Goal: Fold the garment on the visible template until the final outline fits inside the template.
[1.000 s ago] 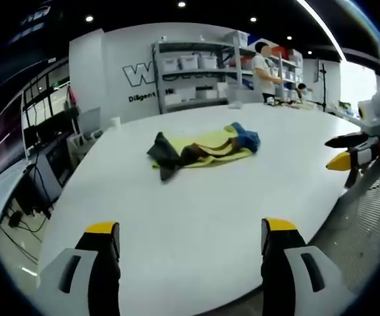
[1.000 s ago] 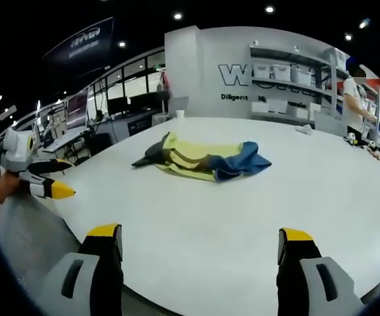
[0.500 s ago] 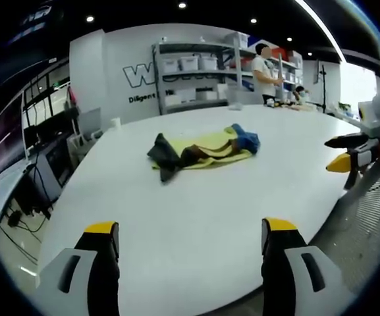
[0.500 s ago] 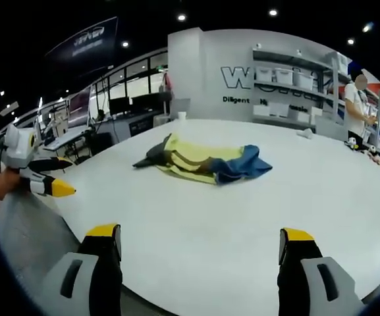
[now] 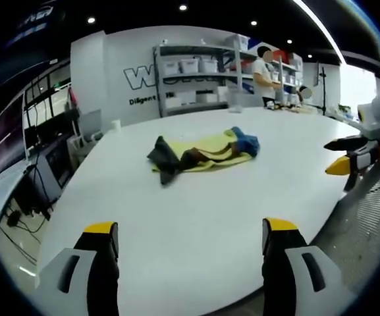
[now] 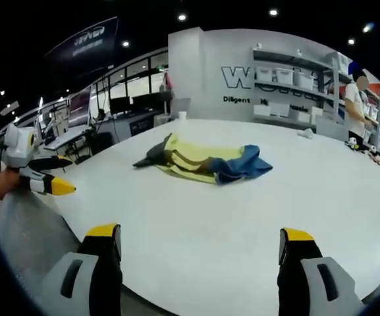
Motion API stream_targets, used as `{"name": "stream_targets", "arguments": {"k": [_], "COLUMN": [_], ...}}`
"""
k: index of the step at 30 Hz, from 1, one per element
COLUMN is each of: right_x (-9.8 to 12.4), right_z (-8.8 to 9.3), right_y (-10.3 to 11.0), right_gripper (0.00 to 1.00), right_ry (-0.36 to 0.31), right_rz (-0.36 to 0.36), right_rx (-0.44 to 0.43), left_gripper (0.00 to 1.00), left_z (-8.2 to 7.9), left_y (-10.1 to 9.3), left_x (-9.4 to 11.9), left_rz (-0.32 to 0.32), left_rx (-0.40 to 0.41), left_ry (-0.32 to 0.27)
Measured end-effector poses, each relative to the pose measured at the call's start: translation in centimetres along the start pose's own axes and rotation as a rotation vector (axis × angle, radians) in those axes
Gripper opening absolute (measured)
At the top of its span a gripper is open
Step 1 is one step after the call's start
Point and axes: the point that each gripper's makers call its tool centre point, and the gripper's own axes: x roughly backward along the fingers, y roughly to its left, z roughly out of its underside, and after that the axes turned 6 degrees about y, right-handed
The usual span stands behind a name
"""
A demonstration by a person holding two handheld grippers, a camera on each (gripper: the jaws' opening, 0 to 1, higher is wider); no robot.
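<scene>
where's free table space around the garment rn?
Bare white table runs between both grippers' open jaws and the crumpled garment, and to its right toward the far edge. Small items sit near the shelving side. The left gripper hangs off the table's edge.

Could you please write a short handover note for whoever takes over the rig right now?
Left gripper: open, empty, held above the near edge of the white table, apart from the cloth.
Right gripper: open, empty, likewise at the near edge.
Garment: a yellow, blue and dark piece lying crumpled in a loose heap near the middle of the table, touched by neither gripper.
Template: I cannot make out any outline on the table.
Done: no fold is visible.
Left: approach the garment, spread it flat, find the template, then fold until the outline fits inside it.
</scene>
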Motion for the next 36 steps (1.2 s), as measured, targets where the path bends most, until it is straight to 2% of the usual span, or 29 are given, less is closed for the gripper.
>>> {"name": "stream_targets", "arguments": {"k": [21, 36], "right_x": [0.0, 0.0], "right_z": [0.5, 0.6], "right_y": [0.2, 0.1], "right_gripper": [0.97, 0.97], "right_ry": [0.027, 0.030], "right_rz": [-0.018, -0.013], "right_rx": [-0.001, 0.014], "left_gripper": [0.90, 0.89], "left_z": [-0.1, -0.2], "left_y": [-0.3, -1.3], "left_x": [0.0, -0.1], "left_rz": [0.010, 0.052], "left_rx": [-0.015, -0.034], "left_ry": [0.004, 0.002]}}
